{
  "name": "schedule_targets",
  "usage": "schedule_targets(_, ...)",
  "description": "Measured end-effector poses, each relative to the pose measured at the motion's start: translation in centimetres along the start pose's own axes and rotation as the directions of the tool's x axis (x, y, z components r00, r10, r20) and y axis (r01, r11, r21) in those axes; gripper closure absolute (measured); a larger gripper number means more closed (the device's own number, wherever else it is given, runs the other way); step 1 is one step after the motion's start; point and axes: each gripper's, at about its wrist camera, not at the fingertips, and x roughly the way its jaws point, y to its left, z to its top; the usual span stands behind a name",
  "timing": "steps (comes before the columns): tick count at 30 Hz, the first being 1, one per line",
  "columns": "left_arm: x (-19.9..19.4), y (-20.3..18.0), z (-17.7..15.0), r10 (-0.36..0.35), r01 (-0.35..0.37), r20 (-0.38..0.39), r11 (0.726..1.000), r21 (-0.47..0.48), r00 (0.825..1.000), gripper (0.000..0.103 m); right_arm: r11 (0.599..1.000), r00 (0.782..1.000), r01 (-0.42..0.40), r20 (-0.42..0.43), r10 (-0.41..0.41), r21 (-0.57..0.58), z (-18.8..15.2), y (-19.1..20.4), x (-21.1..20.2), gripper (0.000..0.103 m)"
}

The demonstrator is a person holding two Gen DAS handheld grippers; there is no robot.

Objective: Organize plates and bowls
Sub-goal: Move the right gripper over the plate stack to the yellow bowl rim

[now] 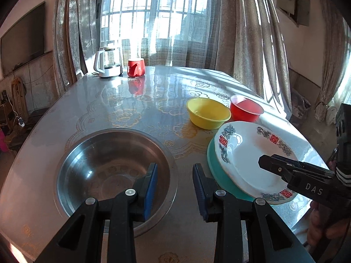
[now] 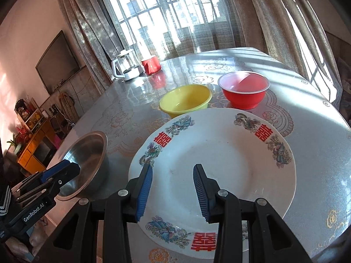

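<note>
On the table point(image 1: 109, 109), both grippers' jaws gape empty; yellow bowl point(image 2: 185, 103) behind white plate point(image 2: 219, 164).

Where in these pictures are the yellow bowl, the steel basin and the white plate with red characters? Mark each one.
yellow bowl point(image 2: 184, 103): right wrist view, inner wall of the bowl.
steel basin point(image 1: 105, 166): left wrist view, inside bottom of the basin.
white plate point(image 2: 219, 157): right wrist view, bare centre of the plate.

You are working in strong daylight pouring through the far window point(image 1: 153, 11), washing out its panes, glaring off the glossy table point(image 1: 153, 92) and striping it with shadow at far right; fisheye edges are bending and darkening both sharp views.
</note>
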Motion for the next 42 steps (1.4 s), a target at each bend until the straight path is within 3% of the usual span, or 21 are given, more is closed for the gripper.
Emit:
schedule_targets(8,2.2,-4.7,0.5,-0.075,0.077,-0.031,0.994,0.08,0.997,0.07,0.999,0.999,0.035,-0.004,-0.035,-0.006,-1.3,-1.0,-0.4,0.064)
schedule_targets(14,4.1,-6.5,0.1,-0.081,0.089,-0.072,0.99,0.112,0.994,0.07,0.998,0.998,0.06,-0.002,-0.06,-0.006,-1.9,-2.0,-0.7,0.064)
schedule_targets(31,6.4,-6.1,-0.1,-0.102,0.11,-0.103,0.991,0.079,0.989,0.07,0.998,0.998,0.051,-0.022,-0.05,0.021,-2.1,-3.1,0.3,0.063)
schedule_targets(42,5.9,-3.4,3.4,-0.079,0.081,-0.052,0.996,0.026,0.995,0.07,0.997,1.0,-0.011,-0.013,0.012,0.081,1.6,-3.9,0.5,0.063)
